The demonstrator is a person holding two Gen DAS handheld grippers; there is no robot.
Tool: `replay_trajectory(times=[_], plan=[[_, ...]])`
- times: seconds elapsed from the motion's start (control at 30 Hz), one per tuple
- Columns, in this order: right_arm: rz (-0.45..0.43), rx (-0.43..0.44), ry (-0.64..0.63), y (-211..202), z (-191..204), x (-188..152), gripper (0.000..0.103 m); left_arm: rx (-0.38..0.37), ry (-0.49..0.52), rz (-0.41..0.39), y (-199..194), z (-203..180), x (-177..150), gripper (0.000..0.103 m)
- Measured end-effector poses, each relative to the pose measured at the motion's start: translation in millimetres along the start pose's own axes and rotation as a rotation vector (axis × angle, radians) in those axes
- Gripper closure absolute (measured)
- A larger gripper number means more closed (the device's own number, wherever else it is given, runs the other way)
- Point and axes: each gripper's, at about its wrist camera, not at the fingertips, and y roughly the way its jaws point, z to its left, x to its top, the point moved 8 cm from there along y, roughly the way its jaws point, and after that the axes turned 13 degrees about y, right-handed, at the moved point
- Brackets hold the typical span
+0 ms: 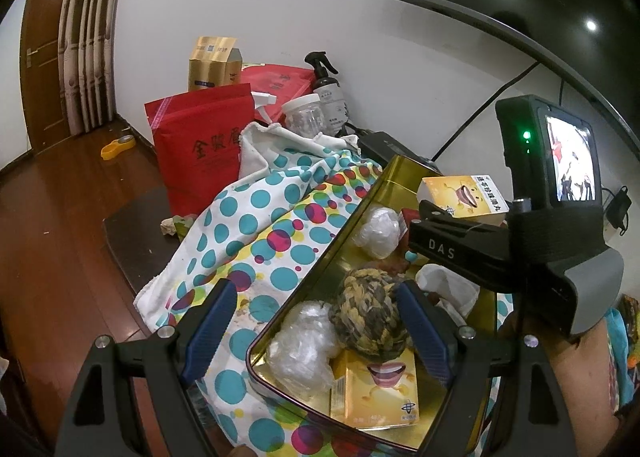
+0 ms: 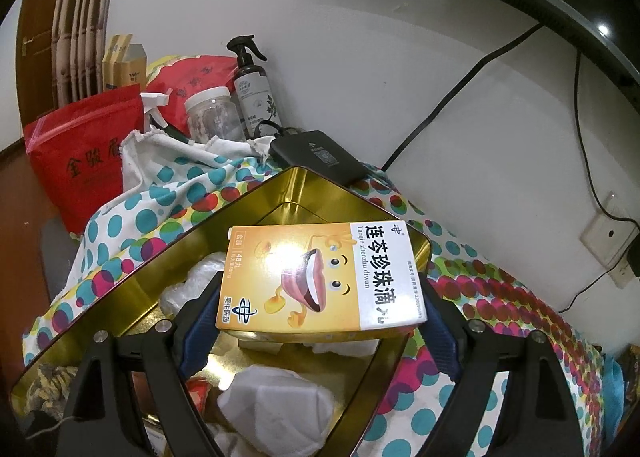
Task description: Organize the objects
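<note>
The right hand-held gripper [image 2: 320, 321] is pinching a yellow medicine box [image 2: 320, 277] by its two short ends and holds it level above the gold tin [image 2: 120, 257], over the tin's far end. The left hand-held gripper [image 1: 316, 329] is spread wide over the tin's near end, its blue pads on either side of a braided yarn ball [image 1: 370, 317] without clearly touching it. Inside the tin lie a second yellow box [image 1: 374, 389], two crumpled plastic wraps [image 1: 302, 341] and a white cloth [image 2: 276, 401].

The box looks like thin card: light, stiff along its edges, but easy to dent on the broad faces, and its glossy print may slip. The short ends are the sound place to grip. The yarn ball should be soft and springy, best taken across its middle.
</note>
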Motion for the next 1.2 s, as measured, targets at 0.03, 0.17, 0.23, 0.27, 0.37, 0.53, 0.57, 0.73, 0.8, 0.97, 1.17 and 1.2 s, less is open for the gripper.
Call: replay_trajectory(times=[0.03,0.17,0.23,0.27,0.37,0.53,0.57,0.73,0.8,0.97,1.17,1.2], plan=[[-0.002,0.0,0.004,0,0,0,0.016,-0.001,-0.001,0.001,0,0,0,0.018],[-0.002,0.014,0.009,-2,2,1,0.015,0.001,0.006,0.001,0,-1,0,0.018],[-0.011,0.018,0.01,-6,3,2,0.014,0.005,0.012,0.001,0,-3,0,0.018],[-0.017,0.02,0.011,-9,3,3,0.012,0.005,0.016,0.002,0,-4,0,0.018],[-0.045,0.028,0.025,-20,2,8,0.006,0.016,0.035,0.002,-1,-7,1,0.017],[-0.093,0.021,0.04,-44,-5,15,0.003,0.022,0.063,-0.014,-5,-13,3,0.013],[-0.101,0.019,0.046,-49,-8,15,0.002,0.024,0.07,-0.018,-6,-15,4,0.013],[-0.12,-0.007,0.094,-77,-28,2,0.0,0.038,0.1,-0.041,-15,-22,8,0.009],[-0.123,-0.031,0.121,-89,-39,-9,0.0,0.052,0.117,-0.053,-20,-26,10,0.008],[-0.166,-0.133,0.224,-128,-79,-26,0.0,0.063,0.163,-0.078,-38,-42,12,0.0],[-0.239,-0.162,0.279,-195,-133,-33,0.0,0.072,0.202,-0.185,-91,-63,13,0.0],[-0.255,-0.163,0.282,-206,-138,-36,0.0,0.075,0.213,-0.193,-97,-65,10,0.0]])
